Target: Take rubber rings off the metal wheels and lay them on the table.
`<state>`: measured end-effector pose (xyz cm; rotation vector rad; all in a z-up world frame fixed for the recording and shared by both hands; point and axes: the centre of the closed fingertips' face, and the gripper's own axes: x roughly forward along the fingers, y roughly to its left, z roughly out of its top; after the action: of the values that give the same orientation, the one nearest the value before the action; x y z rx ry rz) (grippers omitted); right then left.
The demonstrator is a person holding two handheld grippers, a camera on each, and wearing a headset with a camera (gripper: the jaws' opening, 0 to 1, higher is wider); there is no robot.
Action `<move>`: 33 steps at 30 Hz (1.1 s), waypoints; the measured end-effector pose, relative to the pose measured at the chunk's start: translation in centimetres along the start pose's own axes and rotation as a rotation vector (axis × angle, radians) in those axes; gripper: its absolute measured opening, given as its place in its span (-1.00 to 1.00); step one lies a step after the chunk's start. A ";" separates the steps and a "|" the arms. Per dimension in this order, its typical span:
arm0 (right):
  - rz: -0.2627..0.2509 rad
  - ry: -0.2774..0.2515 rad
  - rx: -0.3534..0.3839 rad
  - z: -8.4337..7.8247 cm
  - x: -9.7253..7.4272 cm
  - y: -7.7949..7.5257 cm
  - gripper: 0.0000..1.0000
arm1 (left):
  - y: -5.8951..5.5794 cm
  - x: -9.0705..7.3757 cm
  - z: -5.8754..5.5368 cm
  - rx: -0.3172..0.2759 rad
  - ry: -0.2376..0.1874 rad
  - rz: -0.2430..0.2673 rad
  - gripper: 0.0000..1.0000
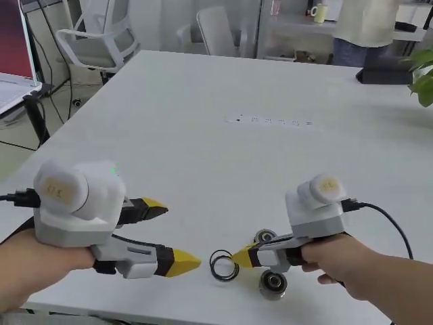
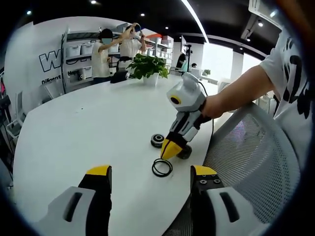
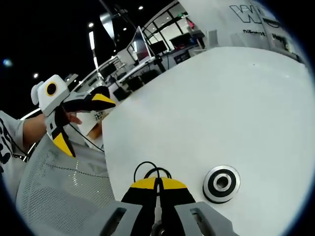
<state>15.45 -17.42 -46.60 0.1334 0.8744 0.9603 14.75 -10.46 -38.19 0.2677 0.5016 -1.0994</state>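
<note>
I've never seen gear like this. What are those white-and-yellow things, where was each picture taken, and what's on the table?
No robot: a person holds a hand-held gripper in each hand. The head view comes from a headset camera; the two round pictures come from cameras riding on the grippers. The left hand-held gripper has its jaws open, holding nothing. The right hand-held gripper has its jaws shut, tips by black rubber rings lying on the white table; whether it pinches one, I cannot tell. Two metal wheels sit nearby.
</note>
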 end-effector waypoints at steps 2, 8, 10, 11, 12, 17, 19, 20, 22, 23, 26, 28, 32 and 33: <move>-0.005 0.002 -0.003 0.0 0.0 -0.1 -1.00 | 0.0 0.0 -0.1 0.000 0.004 0.000 0.24; -0.031 0.020 -0.014 -0.4 0.0 -0.5 -1.00 | -0.1 0.1 -0.1 0.001 0.007 -0.004 0.24; -0.032 0.026 -0.018 -0.5 0.1 -0.5 -1.00 | 0.0 0.1 -0.2 0.002 0.008 -0.004 0.24; -0.033 0.029 -0.021 -0.6 0.2 -0.5 -1.00 | 0.0 0.1 -0.2 0.002 0.009 -0.005 0.24; -0.034 0.030 -0.025 -0.6 0.2 -0.5 -1.00 | 0.0 0.1 -0.2 0.001 0.010 -0.005 0.24; -0.043 0.034 -0.033 -0.5 0.3 -0.7 -1.00 | 0.0 0.2 -0.3 0.001 0.014 -0.007 0.24; -0.050 0.036 -0.035 -0.5 0.3 -0.7 -1.00 | 0.1 0.2 -0.3 0.001 0.015 -0.007 0.24; -0.050 0.034 -0.035 -0.5 0.3 -0.7 -1.00 | 0.1 0.2 -0.4 0.001 0.016 -0.007 0.24; -0.049 0.033 -0.034 -0.5 0.3 -0.7 -1.00 | 0.1 0.1 -0.4 0.000 0.017 -0.006 0.24; -0.050 0.033 -0.035 -0.5 0.3 -0.7 -1.00 | 0.1 0.1 -0.4 0.000 0.018 -0.006 0.24; -0.054 0.033 -0.036 -0.5 0.3 -0.8 -1.00 | 0.1 0.1 -0.5 0.001 0.020 -0.005 0.24; -0.056 0.030 -0.041 -0.4 0.3 -0.8 -1.00 | 0.1 0.1 -0.5 -0.001 0.020 -0.006 0.24; -0.056 0.022 -0.038 -0.3 0.3 -0.8 -0.97 | 0.1 0.2 -0.7 0.002 0.026 -0.006 0.24; -0.058 0.021 -0.043 -0.3 0.3 -0.8 -0.97 | 0.2 0.1 -0.7 0.000 0.026 -0.006 0.24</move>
<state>15.82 -17.76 -47.35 0.0610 0.8723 0.9271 14.76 -10.18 -38.91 0.2808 0.5255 -1.1032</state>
